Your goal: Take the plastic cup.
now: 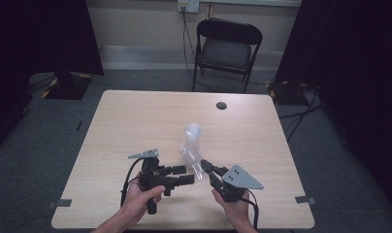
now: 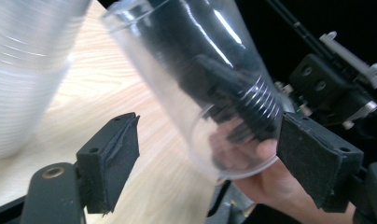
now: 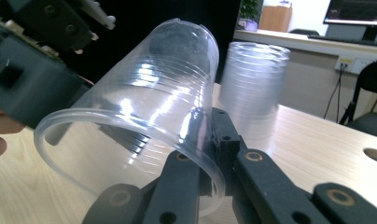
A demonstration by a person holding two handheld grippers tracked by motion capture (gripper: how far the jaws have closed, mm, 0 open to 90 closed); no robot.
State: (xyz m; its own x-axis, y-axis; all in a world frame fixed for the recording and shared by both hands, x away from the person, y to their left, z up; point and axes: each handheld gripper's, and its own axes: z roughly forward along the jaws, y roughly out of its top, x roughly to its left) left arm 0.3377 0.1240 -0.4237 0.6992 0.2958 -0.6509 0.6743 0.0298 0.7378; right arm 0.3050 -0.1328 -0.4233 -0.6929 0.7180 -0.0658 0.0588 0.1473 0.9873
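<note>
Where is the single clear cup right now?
In the high view the clear cup is held tilted above the table's near edge, its rim pinched by the right gripper, just in front of the cup stack.

On the desk (image 1: pixel 136 116), toward its near edge: stack of cups (image 1: pixel 192 138) standing upright around the middle. Just before it, single cup (image 1: pixel 196 167) tilted on its side, off the surface, rim wall pinched by right gripper (image 1: pixel 206 167), base lying between the spread jaws of left gripper (image 1: pixel 184 174). Left gripper left of that cup, right gripper right of it. Hole (image 1: pixel 221 105) near the far edge. Chair (image 1: pixel 226 48) behind the desk.
</note>
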